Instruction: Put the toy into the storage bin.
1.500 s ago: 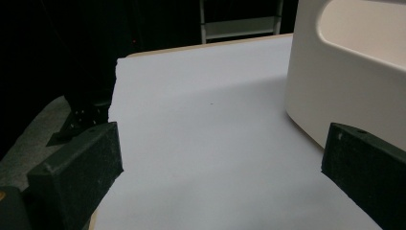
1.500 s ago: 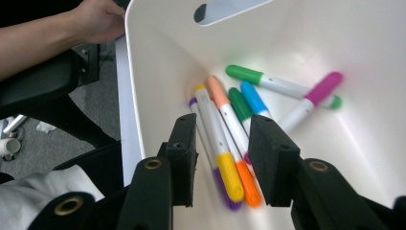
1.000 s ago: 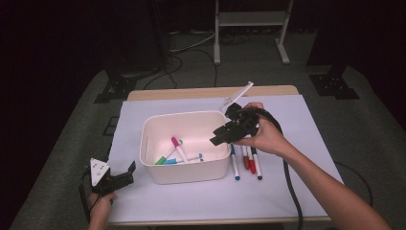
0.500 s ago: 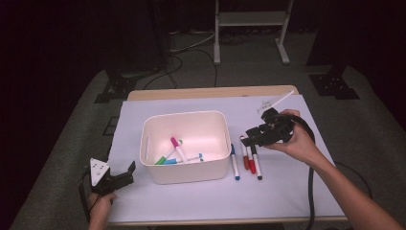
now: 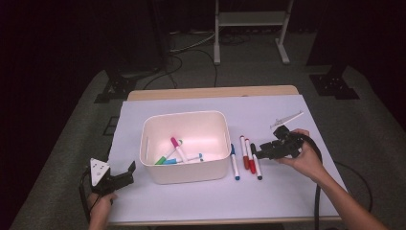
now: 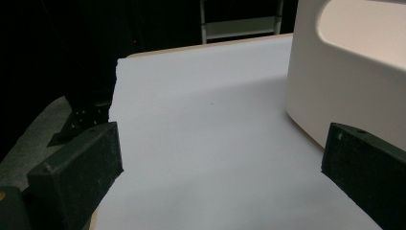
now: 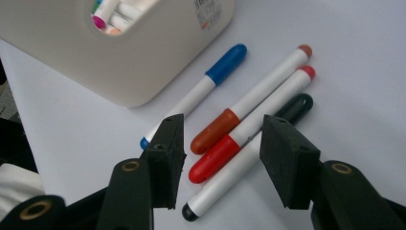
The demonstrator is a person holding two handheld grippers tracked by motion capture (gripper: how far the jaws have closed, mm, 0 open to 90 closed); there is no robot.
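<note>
We are holding the right gripper [image 5: 262, 153] low over the sheet [image 5: 268, 115], just right of the four markers lying beside the bin [image 5: 210, 167]. The right hand [image 5: 301, 155] is gripping the body from the right, forearm running in from the lower right, jaws pointing left toward the markers. The jaws have just been opening and are standing wide, with nothing pressed between them. In the right gripper view, the red marker [image 7: 249, 127] and the black marker [image 7: 239, 163] are lying in the gap between the jaws, the brown marker [image 7: 249, 100] and the blue marker [image 7: 201, 93] beyond, toward the bin. We are resting the left gripper [image 5: 125, 175] at the sheet's near-left corner, left hand [image 5: 100, 203] below it, jaws wide and empty, pointing toward the bin.
</note>
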